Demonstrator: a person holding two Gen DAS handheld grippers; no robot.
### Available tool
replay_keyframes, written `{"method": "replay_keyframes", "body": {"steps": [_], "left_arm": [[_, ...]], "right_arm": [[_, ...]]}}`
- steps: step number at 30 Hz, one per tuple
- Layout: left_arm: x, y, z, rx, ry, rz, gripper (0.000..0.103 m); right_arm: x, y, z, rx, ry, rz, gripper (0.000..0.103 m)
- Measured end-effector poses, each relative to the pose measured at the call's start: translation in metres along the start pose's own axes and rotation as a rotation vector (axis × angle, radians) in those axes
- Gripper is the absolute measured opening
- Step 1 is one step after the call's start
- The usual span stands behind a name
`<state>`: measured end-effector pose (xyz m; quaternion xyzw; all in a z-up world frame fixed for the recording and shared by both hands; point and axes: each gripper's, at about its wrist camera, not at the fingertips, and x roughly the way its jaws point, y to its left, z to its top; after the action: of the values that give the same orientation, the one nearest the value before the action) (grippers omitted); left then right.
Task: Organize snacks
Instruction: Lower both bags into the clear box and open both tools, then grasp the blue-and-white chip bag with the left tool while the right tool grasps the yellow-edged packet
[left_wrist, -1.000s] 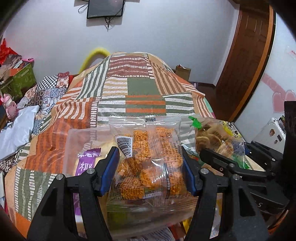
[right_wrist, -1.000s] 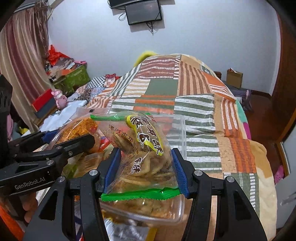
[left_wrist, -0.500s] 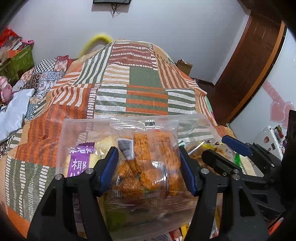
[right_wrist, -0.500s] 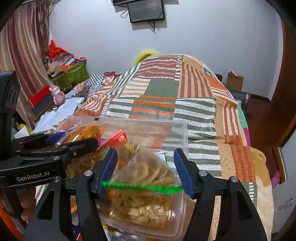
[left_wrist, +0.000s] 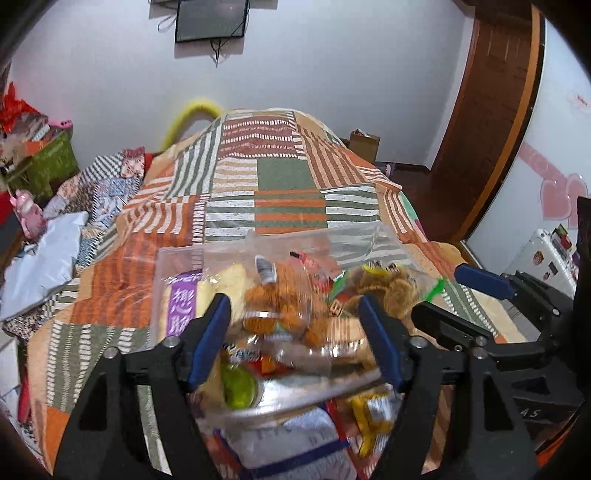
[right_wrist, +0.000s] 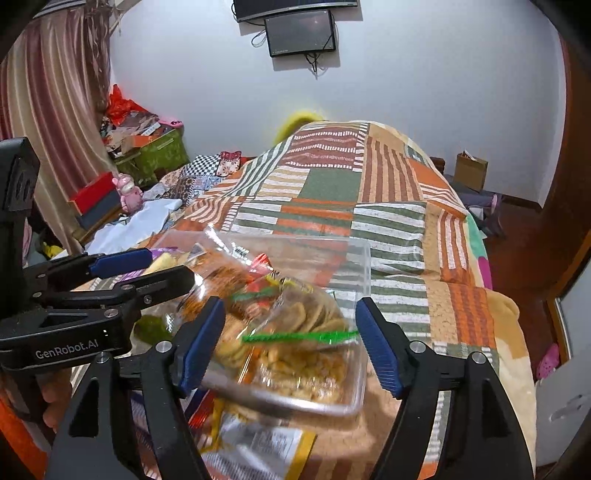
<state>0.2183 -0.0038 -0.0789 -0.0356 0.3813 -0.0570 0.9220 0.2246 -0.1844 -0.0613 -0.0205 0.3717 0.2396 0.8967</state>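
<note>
The left gripper (left_wrist: 295, 332) and right gripper (right_wrist: 291, 339) have just been opened wide; nothing is gripped, and the snack bags (right_wrist: 291, 317) are seen in the clear box (right_wrist: 364, 258) between the jaws

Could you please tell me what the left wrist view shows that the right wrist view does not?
Only the left wrist view shows the purple-labelled packet and the wooden door. Only the right wrist view shows the striped curtain and a silver-and-yellow packet. Both share the clear tub of snacks, the patchwork bedspread and both open hand-held grippers.
</note>
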Motion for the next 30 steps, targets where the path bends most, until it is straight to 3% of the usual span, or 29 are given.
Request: {"method": "replay_keyframes", "body": {"steps": [6, 17, 27, 30], "left_arm": [[-0.022, -0.003, -0.024, 0.025, -0.007, 0.035, 0.082], [-0.038, 0.005, -0.077, -0.030, 0.070, 0.039, 0.084], [-0.004, -0.003, -0.106, -0.055, 0.180, 0.031, 0.084], [0.008, -0.006, -0.110, -0.047, 0.198, 0.049, 0.091]], "right_arm": [[-0.012, 0.005, -0.016, -0.011, 0.020, 0.003, 0.073], [-0.020, 0.006, -0.055, 0.024, 0.084, 0.018, 0.078], [-0.022, -0.005, -0.076, 0.063, 0.125, 0.007, 0.078], [-0.020, -0.007, -0.078, 0.070, 0.136, 0.010, 0.078]]}}
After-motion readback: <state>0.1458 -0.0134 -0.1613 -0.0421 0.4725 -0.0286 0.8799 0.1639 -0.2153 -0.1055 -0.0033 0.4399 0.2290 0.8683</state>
